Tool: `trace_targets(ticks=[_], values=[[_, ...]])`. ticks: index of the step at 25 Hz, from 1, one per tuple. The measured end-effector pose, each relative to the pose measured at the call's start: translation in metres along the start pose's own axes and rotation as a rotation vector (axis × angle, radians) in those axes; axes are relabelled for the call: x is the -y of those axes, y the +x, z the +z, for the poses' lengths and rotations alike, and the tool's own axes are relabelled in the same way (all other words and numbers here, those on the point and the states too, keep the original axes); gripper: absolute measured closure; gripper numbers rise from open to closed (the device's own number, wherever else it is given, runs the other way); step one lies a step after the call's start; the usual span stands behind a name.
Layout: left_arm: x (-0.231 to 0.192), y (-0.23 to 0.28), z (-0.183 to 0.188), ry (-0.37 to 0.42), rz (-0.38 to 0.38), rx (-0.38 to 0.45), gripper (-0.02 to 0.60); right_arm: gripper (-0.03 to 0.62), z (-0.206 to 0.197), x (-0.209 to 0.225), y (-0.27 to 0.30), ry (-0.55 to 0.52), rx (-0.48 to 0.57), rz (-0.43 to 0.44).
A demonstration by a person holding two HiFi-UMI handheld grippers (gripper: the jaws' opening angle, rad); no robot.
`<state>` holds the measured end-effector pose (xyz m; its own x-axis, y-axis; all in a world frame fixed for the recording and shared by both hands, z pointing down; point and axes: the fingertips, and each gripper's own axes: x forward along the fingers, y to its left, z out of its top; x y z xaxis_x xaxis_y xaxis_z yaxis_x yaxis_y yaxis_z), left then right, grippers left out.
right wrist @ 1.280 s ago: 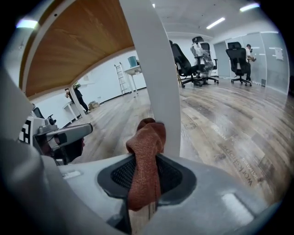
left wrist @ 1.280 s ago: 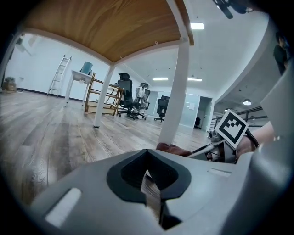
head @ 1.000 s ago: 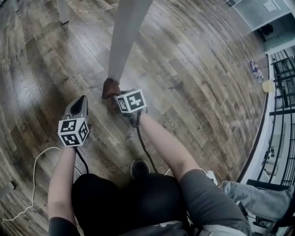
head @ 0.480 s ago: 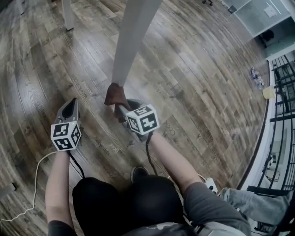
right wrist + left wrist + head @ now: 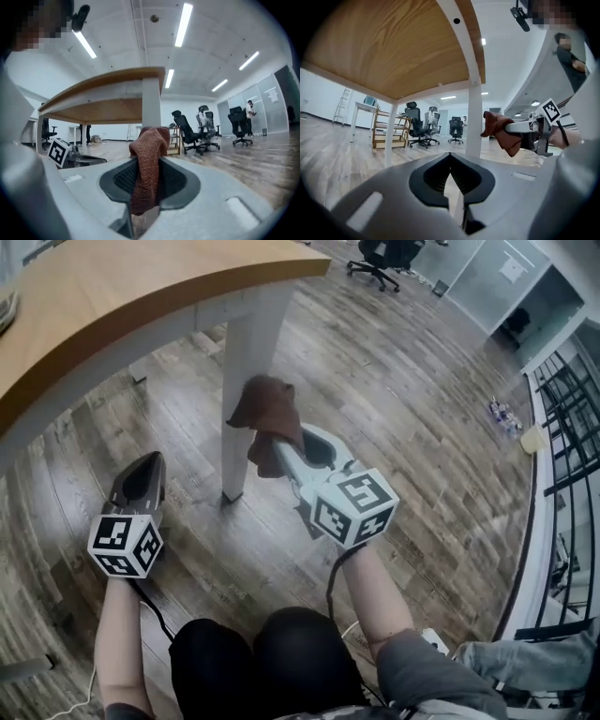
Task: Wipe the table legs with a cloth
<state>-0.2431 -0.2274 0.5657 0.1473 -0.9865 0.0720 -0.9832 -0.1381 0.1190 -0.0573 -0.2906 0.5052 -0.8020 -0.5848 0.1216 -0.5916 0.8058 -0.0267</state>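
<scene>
A white table leg (image 5: 246,381) stands under the wooden tabletop (image 5: 103,296). The brown cloth (image 5: 267,413) is pressed against the leg's upper part, on its right side. My right gripper (image 5: 277,448) is shut on the cloth, which bulges out past the jaw tips (image 5: 149,150) just in front of the leg (image 5: 151,105). My left gripper (image 5: 150,460) hangs low to the left of the leg, shut and holding nothing. In the left gripper view the leg (image 5: 474,122) stands ahead, with the cloth (image 5: 501,131) touching it from the right.
Office chairs (image 5: 384,254) and a wooden shelf (image 5: 389,129) stand further back on the plank floor. A black railing (image 5: 572,418) runs along the right. A thin cable (image 5: 80,699) lies by my left knee. Another table leg (image 5: 391,133) stands at the left.
The right gripper has carried the cloth up the leg from its foot to near the tabletop. The tabletop has come into view. The left gripper stayed low on the left.
</scene>
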Motion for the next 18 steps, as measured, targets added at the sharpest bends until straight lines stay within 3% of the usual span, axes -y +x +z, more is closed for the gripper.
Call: trace_targets(ticks=[4, 9, 15, 18], values=[[0.022, 0.013, 0.048, 0.026, -0.056, 0.030, 0.561, 0.499, 0.080, 0.006, -0.004, -0.034, 0.132, 0.003], [0.035, 0.024, 0.080, 0.066, -0.067, 0.082, 0.562, 0.499, 0.112, 0.003, 0.003, -0.096, 0.166, 0.006], [0.039, 0.025, 0.053, 0.057, -0.065, 0.050, 0.562, 0.499, 0.041, 0.006, 0.010, -0.062, 0.040, 0.003], [0.033, 0.021, 0.017, 0.110, -0.043, 0.006, 0.562, 0.499, -0.016, 0.010, 0.016, -0.024, -0.042, -0.015]])
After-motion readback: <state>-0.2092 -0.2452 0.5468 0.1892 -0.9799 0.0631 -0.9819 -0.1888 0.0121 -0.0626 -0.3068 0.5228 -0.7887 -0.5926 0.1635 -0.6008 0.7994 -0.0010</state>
